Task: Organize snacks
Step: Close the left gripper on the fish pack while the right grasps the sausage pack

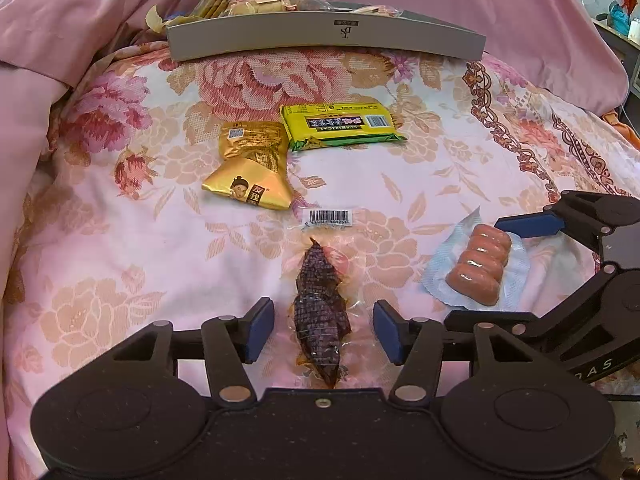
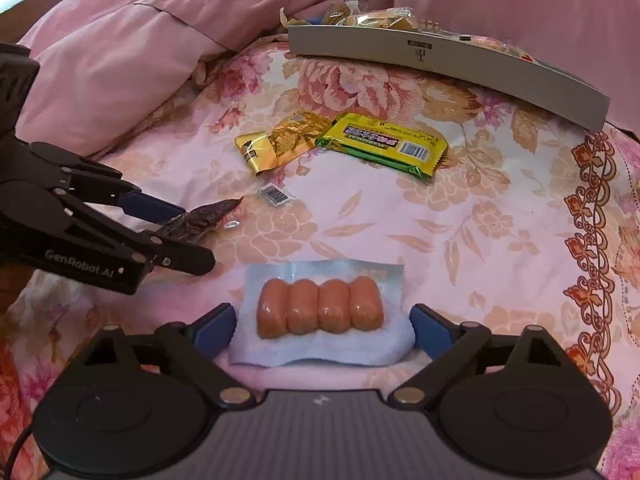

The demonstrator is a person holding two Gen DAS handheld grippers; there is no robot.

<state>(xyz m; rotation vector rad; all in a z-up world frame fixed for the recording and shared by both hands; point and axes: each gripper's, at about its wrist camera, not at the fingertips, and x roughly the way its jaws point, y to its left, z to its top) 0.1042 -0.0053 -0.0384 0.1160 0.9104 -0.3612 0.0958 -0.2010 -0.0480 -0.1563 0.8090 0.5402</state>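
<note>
1. My left claw (image 1: 324, 330) stands part open astride the dark dried-meat pouch (image 1: 320, 312) on the bed (image 1: 120, 240); pads not touching it.
2. My right claw (image 2: 322, 326) stands wide around the sausage pack (image 2: 320, 310), no contact.
3. Judgement: both light, film slippery. Sausages soft; grip across the middle, gently.
4. Grey box (image 1: 320, 36) lies at 12 o'clock.
</note>
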